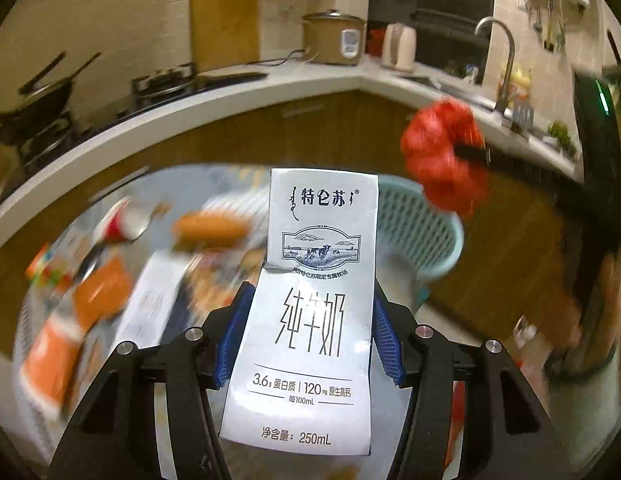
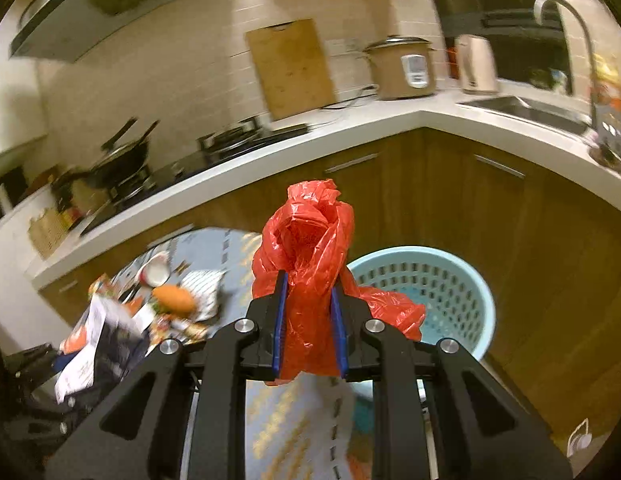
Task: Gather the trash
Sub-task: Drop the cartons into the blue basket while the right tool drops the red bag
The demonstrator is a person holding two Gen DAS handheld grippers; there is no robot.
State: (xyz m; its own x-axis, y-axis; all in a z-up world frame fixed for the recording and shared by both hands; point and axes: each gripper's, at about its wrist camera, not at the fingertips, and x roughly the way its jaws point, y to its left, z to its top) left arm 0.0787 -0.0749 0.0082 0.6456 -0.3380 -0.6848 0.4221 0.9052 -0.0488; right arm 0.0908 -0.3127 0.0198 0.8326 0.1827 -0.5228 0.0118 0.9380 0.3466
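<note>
My left gripper [image 1: 308,292] is shut on a white milk carton [image 1: 314,280], which stands upright between its blue pads, lifted above the table. My right gripper [image 2: 308,280] is shut on a crumpled red plastic bag [image 2: 306,248]. In the left wrist view that red bag [image 1: 442,156] hangs from the other gripper's black fingers above a light blue slatted basket [image 1: 422,224]. The same basket [image 2: 438,292] sits on the floor just right of the bag in the right wrist view. In the right wrist view, the milk carton [image 2: 98,344] appears at the lower left.
A round table [image 1: 190,184] holds a bread roll [image 1: 212,228], a red paper cup [image 1: 124,222], orange packets [image 1: 98,292] and other wrappers. Behind runs a white kitchen counter [image 1: 270,92] with a stove, a rice cooker [image 1: 334,38], a kettle and a sink tap [image 1: 506,56].
</note>
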